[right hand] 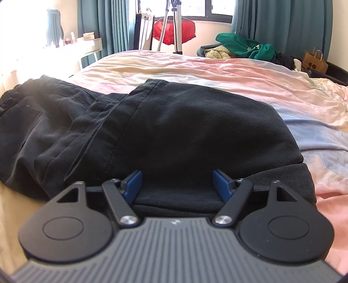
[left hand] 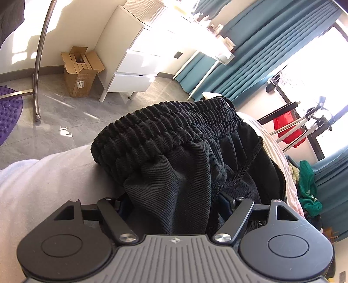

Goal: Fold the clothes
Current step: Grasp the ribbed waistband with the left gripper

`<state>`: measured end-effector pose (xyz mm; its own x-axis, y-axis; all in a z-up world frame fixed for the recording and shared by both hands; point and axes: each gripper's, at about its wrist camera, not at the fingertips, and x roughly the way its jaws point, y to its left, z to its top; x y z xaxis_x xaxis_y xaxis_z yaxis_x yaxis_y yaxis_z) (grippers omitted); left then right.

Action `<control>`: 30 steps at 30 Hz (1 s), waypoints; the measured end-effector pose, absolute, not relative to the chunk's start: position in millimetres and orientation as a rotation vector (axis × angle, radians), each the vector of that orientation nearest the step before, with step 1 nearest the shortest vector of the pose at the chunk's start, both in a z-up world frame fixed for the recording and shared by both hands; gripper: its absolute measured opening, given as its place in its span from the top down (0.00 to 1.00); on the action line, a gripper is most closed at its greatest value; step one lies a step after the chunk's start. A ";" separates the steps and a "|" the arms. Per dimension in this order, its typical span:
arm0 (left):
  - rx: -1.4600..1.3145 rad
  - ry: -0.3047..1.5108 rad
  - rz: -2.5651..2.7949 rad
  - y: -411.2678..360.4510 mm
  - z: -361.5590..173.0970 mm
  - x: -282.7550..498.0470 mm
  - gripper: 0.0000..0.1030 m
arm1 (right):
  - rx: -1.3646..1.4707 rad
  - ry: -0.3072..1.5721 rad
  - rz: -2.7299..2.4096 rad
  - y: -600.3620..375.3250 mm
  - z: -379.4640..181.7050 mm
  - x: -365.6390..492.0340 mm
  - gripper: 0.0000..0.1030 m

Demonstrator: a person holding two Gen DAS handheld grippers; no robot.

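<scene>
on pastel pink-and-blue bed sheet [right hand: 250, 71]: black cotton trousers [right hand: 174, 130] lie folded over once, waistband bunched; both left tongs [left hand: 174, 202] and right tongs [right hand: 177, 185] spread, fabric between, unclenched; further folds likely left.

Floor: grey polished tiles [left hand: 65, 113] with sun patches and glare.
Walls: cream, with a grey skirting board [left hand: 26, 73] along the bottom.
Drawers: a white chest of drawers [left hand: 134, 65] on short legs, brightly lit.
Box: an open cardboard box [left hand: 79, 71] on the floor just beside the drawers.
Desk: a white desk [right hand: 91, 46] with small bottles and boxes, against the curtains.
Curtains: teal, full length [left hand: 250, 56], framing the windows.
Windows: dark-framed [right hand: 217, 18], daylight pouring in.
Bed: pastel pink, cream and blue sheet [right hand: 239, 71], wrinkled.
Beyond the bed: a red garment [right hand: 174, 30] hanging on a stand, a brown paper bag [right hand: 315, 59].
</scene>
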<state>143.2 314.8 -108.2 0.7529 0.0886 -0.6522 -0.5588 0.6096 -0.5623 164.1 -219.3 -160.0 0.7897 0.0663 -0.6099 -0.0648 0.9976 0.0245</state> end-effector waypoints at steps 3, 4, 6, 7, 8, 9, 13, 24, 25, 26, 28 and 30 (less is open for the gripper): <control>-0.827 0.622 0.410 313.6 -108.2 143.2 0.28 | -0.013 0.655 0.066 -216.5 -160.9 164.7 0.28; -0.819 0.624 0.412 313.0 -108.1 143.6 0.29 | -0.017 0.655 0.065 -215.8 -161.1 164.9 0.28; -0.783 0.636 0.424 309.5 -106.8 145.9 0.33 | -0.016 0.656 0.064 -215.6 -161.1 164.8 0.28; -0.754 0.642 0.432 306.4 -105.1 147.2 0.34 | -0.016 0.656 0.063 -215.7 -161.0 164.8 0.28; -0.722 0.646 0.442 302.3 -102.9 148.4 0.36 | -0.016 0.656 0.063 -215.9 -160.9 164.7 0.28; -0.667 0.649 0.456 295.3 -99.4 150.6 0.38 | -0.016 0.655 0.062 -215.9 -160.9 164.7 0.28; -0.469 0.643 0.505 266.3 -89.3 157.6 0.41 | -0.017 0.653 0.060 -215.3 -161.4 164.1 0.28; -0.353 0.638 0.520 250.3 -86.5 172.5 0.43 | -0.021 0.651 0.054 -214.4 -162.0 164.2 0.28; -0.354 0.637 0.519 250.3 -86.7 173.1 0.43 | -0.021 0.651 0.054 -214.1 -162.0 164.2 0.28; -0.352 0.635 0.517 253.9 -87.2 173.4 0.43 | -0.021 0.651 0.054 -214.2 -161.9 164.2 0.28; -0.336 0.625 0.513 252.5 -86.6 172.7 0.46 | -0.022 0.651 0.054 -214.3 -161.7 164.2 0.28; -0.307 0.610 0.508 248.6 -84.8 171.8 0.54 | -0.022 0.651 0.053 -214.4 -162.0 164.1 0.28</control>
<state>171.8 248.6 -84.8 0.7032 0.3609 -0.6126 -0.5374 0.8339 -0.1256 164.1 -214.4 -162.0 0.7941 0.0423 -0.6064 -0.0563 0.9984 -0.0040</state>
